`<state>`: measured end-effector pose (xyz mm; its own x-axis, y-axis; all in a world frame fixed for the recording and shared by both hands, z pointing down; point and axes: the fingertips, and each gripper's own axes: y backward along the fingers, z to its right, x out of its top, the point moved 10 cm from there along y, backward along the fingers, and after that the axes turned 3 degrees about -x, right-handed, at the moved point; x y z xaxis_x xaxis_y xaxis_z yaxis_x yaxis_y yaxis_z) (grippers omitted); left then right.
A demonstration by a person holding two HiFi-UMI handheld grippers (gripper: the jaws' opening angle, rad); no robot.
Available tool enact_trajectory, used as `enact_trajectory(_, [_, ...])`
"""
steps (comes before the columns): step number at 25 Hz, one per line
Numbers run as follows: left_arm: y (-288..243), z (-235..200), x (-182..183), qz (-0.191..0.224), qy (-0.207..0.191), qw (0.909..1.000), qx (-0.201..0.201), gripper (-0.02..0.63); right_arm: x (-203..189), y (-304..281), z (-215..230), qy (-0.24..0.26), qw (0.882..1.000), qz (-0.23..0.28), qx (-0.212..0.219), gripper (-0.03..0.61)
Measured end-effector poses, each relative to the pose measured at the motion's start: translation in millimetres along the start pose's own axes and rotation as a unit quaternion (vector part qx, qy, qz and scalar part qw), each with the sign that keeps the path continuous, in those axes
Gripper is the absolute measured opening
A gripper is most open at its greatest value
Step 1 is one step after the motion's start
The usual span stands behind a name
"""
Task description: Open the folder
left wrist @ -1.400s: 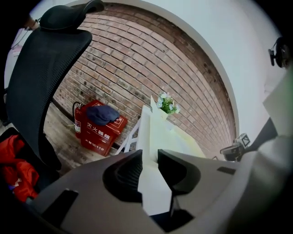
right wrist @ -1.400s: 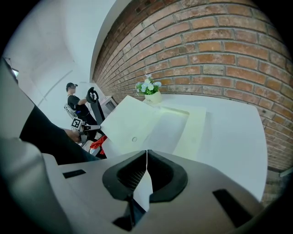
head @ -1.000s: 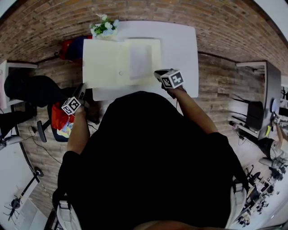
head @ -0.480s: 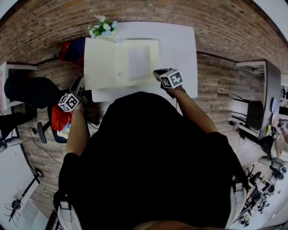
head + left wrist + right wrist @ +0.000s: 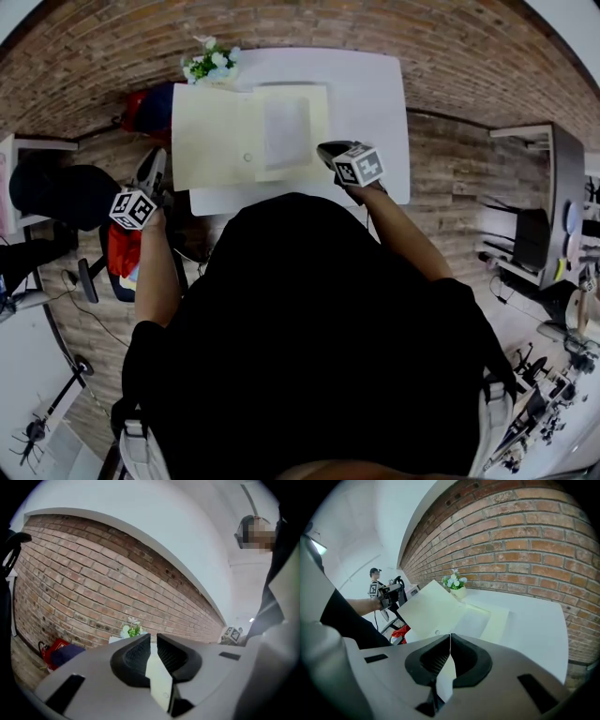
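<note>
We found the folder [image 5: 248,131] already lying open on the white table [image 5: 375,103], in the upper middle of the head view. Its front cover [image 5: 211,136] was swung out to the left, past the table's left edge. To its right the inside faced up, with a pale sheet [image 5: 286,131] on it. A small snap [image 5: 248,157] showed near the fold, and a pot of flowers [image 5: 212,61] stood by the folder's upper left corner.

Our left gripper [image 5: 153,164] hung off the table at the left of the frame, just beside the cover's edge but apart from it. Its jaws had just been closing and stood all but together, with only a slit between them and nothing pinched. We took the cream strip behind the tips for the cover seen beyond. Our right gripper [image 5: 325,150] hovered by the folder's lower right corner, jaws together on nothing.

We judged the opening itself done. At most, what was left was drawing both hands clear.
</note>
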<state>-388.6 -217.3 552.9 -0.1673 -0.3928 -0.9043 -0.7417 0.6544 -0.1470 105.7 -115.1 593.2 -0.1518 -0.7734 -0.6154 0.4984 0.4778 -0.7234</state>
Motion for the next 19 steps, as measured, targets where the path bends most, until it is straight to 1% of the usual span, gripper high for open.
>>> enact_trajectory(3, [-8.1, 12.2, 16.9, 0.011, -0.011, 0.9996, -0.023, 0.039, 4.0, 5.6, -1.1, -0.002, 1.000, 0.013, -0.002, 0.028])
enact_trajectory(5, [-14.7, 20.9, 23.3, 0.012, -0.022, 0.9990, -0.038, 0.032, 7.7, 11.4, -1.6, -0.001, 0.999, 0.033, -0.008, 0.028])
enact_trajectory(9, [-37.5, 43.3, 28.4, -0.011, -0.051, 0.9952, -0.083, 0.028, 17.8, 25.5, -1.1, 0.001, 0.995, 0.093, -0.024, 0.028])
enact_trajectory(12, [-51.9, 59.4, 28.8, -0.025, -0.067, 0.9908, -0.114, 0.026, 22.2, 34.8, -2.7, 0.000, 0.991, 0.126, -0.034, 0.028])
enact_trajectory(15, [-65.3, 71.9, 29.8, -0.034, -0.074, 0.9872, -0.137, 0.026, 23.9, 41.7, -2.8, 0.003, 0.989, 0.140, -0.045, 0.028])
enact_trajectory(19, [-80.4, 85.8, 29.0, -0.039, -0.081, 0.9828, -0.162, 0.021, 20.5, 45.4, -1.7, 0.002, 0.988, 0.144, -0.051, 0.028])
